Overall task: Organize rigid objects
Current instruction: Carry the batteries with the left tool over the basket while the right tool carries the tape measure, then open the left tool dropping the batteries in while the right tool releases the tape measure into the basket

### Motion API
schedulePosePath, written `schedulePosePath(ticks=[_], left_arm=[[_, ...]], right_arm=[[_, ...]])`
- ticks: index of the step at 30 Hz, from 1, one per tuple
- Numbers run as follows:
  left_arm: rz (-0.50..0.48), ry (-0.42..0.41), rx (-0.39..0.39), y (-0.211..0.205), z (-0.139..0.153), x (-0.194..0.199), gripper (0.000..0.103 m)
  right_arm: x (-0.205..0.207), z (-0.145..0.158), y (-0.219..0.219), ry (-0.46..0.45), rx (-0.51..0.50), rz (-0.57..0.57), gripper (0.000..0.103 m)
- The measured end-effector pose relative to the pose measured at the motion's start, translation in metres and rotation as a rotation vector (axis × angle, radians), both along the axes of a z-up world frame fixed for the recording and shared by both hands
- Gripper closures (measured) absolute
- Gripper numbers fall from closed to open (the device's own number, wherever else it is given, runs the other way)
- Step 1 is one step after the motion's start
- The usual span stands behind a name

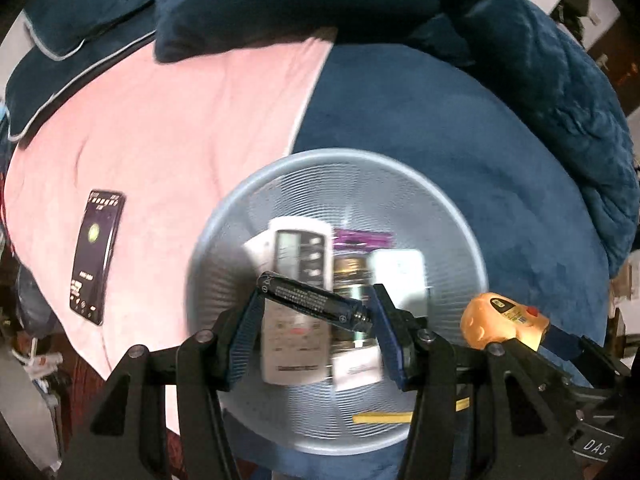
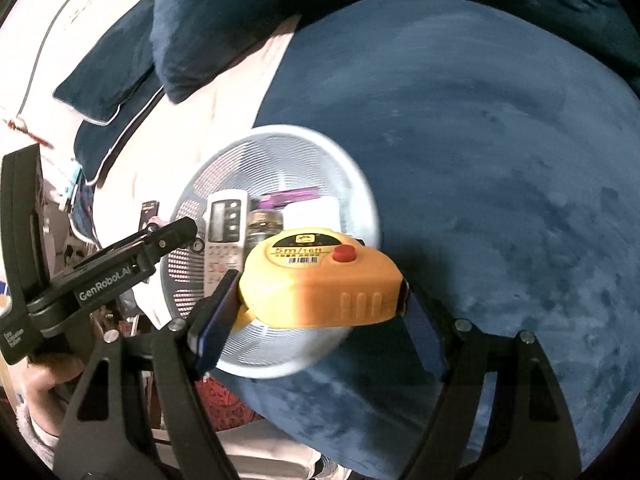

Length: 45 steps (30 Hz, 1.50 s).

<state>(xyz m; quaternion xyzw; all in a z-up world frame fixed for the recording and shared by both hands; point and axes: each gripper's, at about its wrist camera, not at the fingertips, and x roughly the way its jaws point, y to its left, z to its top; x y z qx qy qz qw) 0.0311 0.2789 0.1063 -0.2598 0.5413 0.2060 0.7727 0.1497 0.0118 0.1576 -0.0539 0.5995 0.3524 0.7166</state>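
Note:
My left gripper [image 1: 316, 304] is shut on a black battery [image 1: 312, 300], held crosswise above a pale blue mesh basket [image 1: 452, 216] on the bed. My right gripper [image 2: 320, 300] is shut on a yellow tape measure [image 2: 320, 280] with a red button; the tape measure [image 1: 504, 320] also shows at the right of the left wrist view. The basket [image 2: 352, 184] holds a white remote control [image 1: 296, 308], a jar with a dark lid [image 1: 352, 276], a white box [image 1: 400, 268], a purple item [image 1: 360, 238] and a yellow strip [image 1: 384, 417]. The remote [image 2: 222, 236] and jar [image 2: 264, 228] show in the right wrist view too.
A phone [image 1: 96, 256] with a lit screen lies on the pink sheet [image 1: 180, 128] left of the basket. A dark blue blanket [image 1: 460, 128] covers the bed's right side, with dark blue pillows [image 1: 280, 0] behind. The left gripper's body [image 2: 100, 272] and a hand [image 2: 48, 384] appear at left in the right wrist view.

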Motion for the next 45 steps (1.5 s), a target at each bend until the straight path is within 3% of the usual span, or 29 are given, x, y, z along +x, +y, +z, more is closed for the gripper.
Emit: schedulePosePath(ticks=[5,11,16,19,22,24,26,45], left_arm=[[-0.009,0.049,0.009,0.008,-0.014,-0.004,0.047],[-0.024,0.088,0.011,0.008,-0.024,-0.001,0.047],[-0.044,0.127,-0.01,0.005,-0.031,0.003,0.045],[-0.045,0.138,0.0,0.005,-0.03,0.002,0.019],[-0.024,0.13,-0.002,0.008,-0.028,0.0,0.008],[-0.011,0.139,-0.004,0.01,-0.029,-0.002,0.007],[-0.007,0.147,-0.01,0.012,-0.03,-0.003,0.007],[-0.038,0.179,0.008,0.0,-0.031,0.003,0.005]], right_arm=[[-0.004,-0.015,0.019,-0.01,-0.04,0.022,0.025],[-0.007,-0.033,0.034,-0.099,-0.137,0.055,0.025],[-0.009,-0.039,0.033,-0.12,-0.145,0.07,0.024],[-0.01,-0.032,0.03,-0.106,-0.128,0.086,0.024],[-0.012,-0.018,0.024,-0.126,-0.12,0.092,0.02],[-0.013,-0.012,0.021,-0.139,-0.116,0.092,0.008],[-0.014,-0.007,0.017,-0.144,-0.112,0.09,0.005],[-0.015,-0.025,-0.013,-0.09,-0.19,0.117,0.002]])
